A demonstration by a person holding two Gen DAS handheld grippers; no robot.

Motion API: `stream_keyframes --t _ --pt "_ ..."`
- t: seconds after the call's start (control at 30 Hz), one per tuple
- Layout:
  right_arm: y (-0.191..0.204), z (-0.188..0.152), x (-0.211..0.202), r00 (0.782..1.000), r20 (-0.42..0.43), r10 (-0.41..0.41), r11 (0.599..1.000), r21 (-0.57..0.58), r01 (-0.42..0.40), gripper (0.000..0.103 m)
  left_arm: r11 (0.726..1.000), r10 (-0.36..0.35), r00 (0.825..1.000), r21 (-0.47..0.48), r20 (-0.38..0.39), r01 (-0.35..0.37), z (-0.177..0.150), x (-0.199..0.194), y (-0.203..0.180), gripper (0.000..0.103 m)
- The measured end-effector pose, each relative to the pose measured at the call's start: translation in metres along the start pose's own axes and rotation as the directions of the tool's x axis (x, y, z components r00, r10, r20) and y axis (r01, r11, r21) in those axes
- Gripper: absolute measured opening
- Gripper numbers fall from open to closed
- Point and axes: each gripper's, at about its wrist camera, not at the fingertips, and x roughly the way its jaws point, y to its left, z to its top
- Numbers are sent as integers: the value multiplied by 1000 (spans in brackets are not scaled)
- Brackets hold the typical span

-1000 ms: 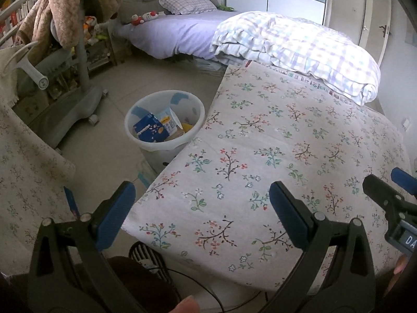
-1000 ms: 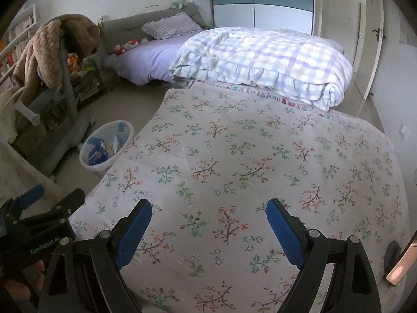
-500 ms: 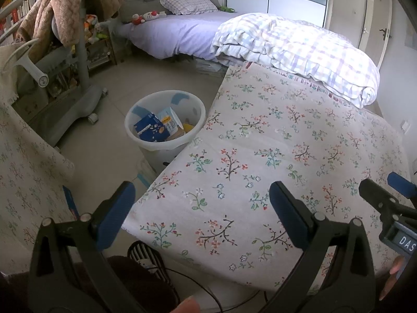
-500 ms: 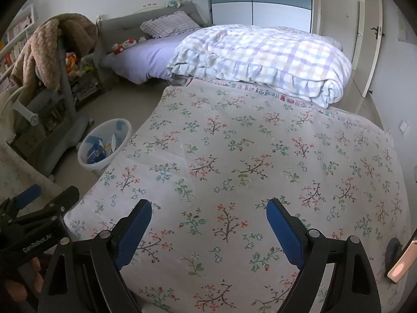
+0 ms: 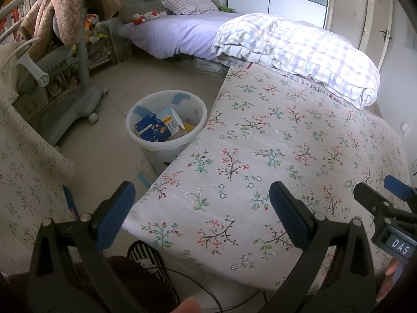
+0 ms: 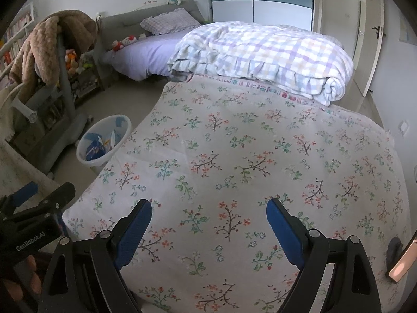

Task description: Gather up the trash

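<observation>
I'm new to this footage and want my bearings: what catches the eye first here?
A floral tablecloth fills most of both views, bare of any litter. Off its left edge, on the floor, a white bin holds a blue carton. Behind lies a rolled checked quilt.

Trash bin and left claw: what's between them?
Left wrist view: only bare floor and the flowery cloth's corner separate the left claw from the trash bin.

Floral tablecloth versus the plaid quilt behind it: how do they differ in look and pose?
The floral tablecloth lies spread flat, printed with small branches and flowers on beige. The plaid quilt is folded into a thick bundle, checked in pale purple and white with a ruffled edge. Both are light fabrics with nothing lying on them.
</observation>
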Motion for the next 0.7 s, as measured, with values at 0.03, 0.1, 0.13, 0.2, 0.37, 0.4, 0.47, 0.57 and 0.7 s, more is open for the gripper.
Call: stream_keyframes --t 0.03,0.1,0.13,0.2,0.37,0.4,0.47,0.57,0.7 --pt "1 0 0 1000 0 -1 1000 0 1 91 1000 0 1000 0 0 0 0 0 0 102" --pt "1 -1 0 1000 0 -1 1000 0 1 91 1000 0 1000 -2 1 0 0 0 0 102" --pt "1 -1 0 1000 0 -2 1000 0 2 91 1000 0 1000 -1 1 0 0 0 0 102" --pt "1 -1 0 1000 -1 -2 1000 1 2 91 1000 -1 1000 -2 2 1 0 0 0 102" --pt "3 -2 1 1000 -2 -2 1000 -2 2 91 1000 0 1000 -2 0 0 0 0 1 102" --pt "3 -2 1 1000 -1 -3 1000 -1 3 91 1000 1 1000 -2 0 -1 0 0 0 102" --pt "3 -2 1 1000 -1 -3 1000 1 3 91 1000 -1 1000 -2 1 1 0 0 1 102" --pt "3 -2 1 1000 0 -3 1000 1 3 91 1000 -1 1000 -2 0 1 0 0 1 102" --pt "3 -2 1 1000 -2 -3 1000 1 3 91 1000 -1 1000 -2 1 1 0 0 1 102"
